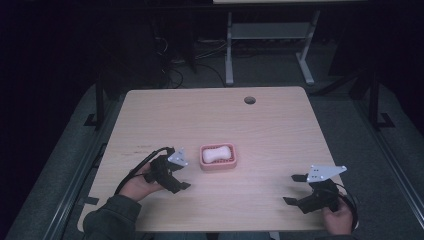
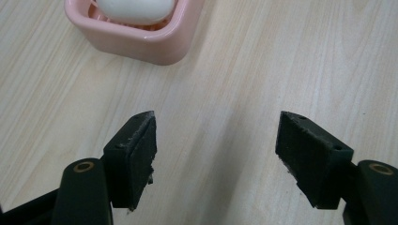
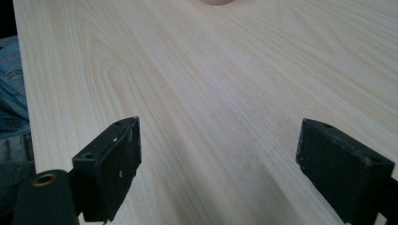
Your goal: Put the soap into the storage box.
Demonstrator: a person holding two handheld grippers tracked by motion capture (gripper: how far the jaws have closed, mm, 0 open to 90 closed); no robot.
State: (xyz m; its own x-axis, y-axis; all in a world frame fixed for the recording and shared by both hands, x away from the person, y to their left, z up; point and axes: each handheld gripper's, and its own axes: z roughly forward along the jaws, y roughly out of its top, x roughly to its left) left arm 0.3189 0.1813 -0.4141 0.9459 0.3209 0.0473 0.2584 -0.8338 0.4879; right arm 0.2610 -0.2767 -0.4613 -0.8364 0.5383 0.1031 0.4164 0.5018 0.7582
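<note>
Both grippers released: soap dish (image 1: 218, 157) w/ soap just right of left gripper (image 1: 181, 174); right gripper (image 1: 294, 189) well apart.

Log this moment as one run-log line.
left gripper: open, beside pink soap dish | white soap: in dish | right gripper: open, apart

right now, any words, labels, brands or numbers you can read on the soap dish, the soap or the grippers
None: there is no readable text in any view.
The pink soap dish and the white soap are plain.
The left gripper, right gripper and wooden table carry no print or markings.
</note>
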